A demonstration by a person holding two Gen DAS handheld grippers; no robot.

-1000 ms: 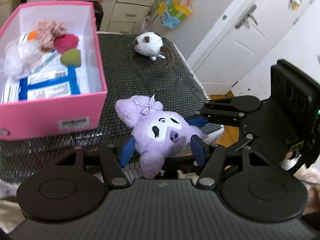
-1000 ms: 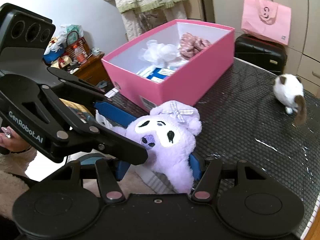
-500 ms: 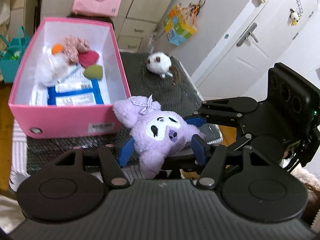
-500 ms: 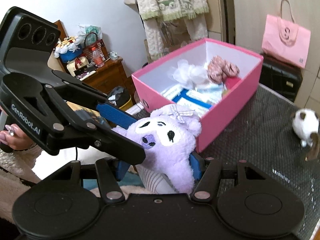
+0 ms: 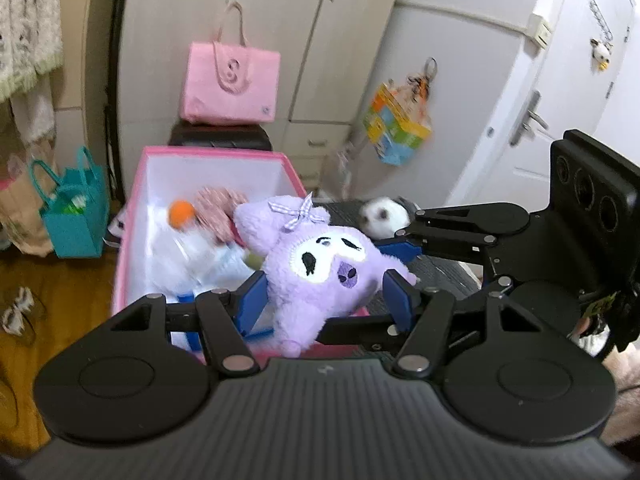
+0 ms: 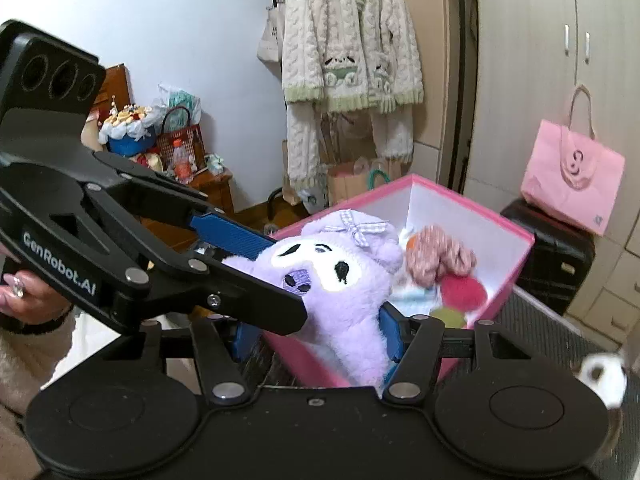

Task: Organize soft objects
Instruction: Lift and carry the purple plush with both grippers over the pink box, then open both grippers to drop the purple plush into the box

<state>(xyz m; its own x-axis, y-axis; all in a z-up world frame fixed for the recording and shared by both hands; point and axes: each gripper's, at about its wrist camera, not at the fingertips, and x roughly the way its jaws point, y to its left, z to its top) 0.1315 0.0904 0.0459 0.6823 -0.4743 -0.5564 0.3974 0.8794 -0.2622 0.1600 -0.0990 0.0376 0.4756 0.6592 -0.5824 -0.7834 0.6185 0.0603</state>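
**Observer:** Status on both tools?

**Me:** Left tool (image 5: 322,298) is clamped on the purple plush (image 5: 320,264), blue pads pressing its sides low on the body. Right tool (image 6: 316,330) is clamped on the same plush from the other side, lower down. So both tools hold one toy, lifted off the table (image 5: 436,268) and hanging over the near rim of the pink box (image 5: 212,156).

**Observer:** What is in the box already?

**Me:** A pink knitted piece (image 6: 436,258), a red round puff (image 6: 464,290), a green one partly hidden, an orange ball (image 5: 181,212), and something white and crumpled (blurred, I can't name it). Blue-and-white packs lie underneath.

**Observer:** So how do I place it well?

**Me:** My judgement: carry the plush further over the box, past the near wall, before letting go. At present its lower half sits about level with the rim, so an early drop could catch the edge and tip it out onto the table. Lower it onto the free patch near the front, then part one tool first, the other after. Released together, the soft body may spring and roll.

**Observer:** Anything left afterwards?

**Me:** The white-and-brown plush (image 6: 602,380) is out on the table, well apart from the box. Likely the next pick.
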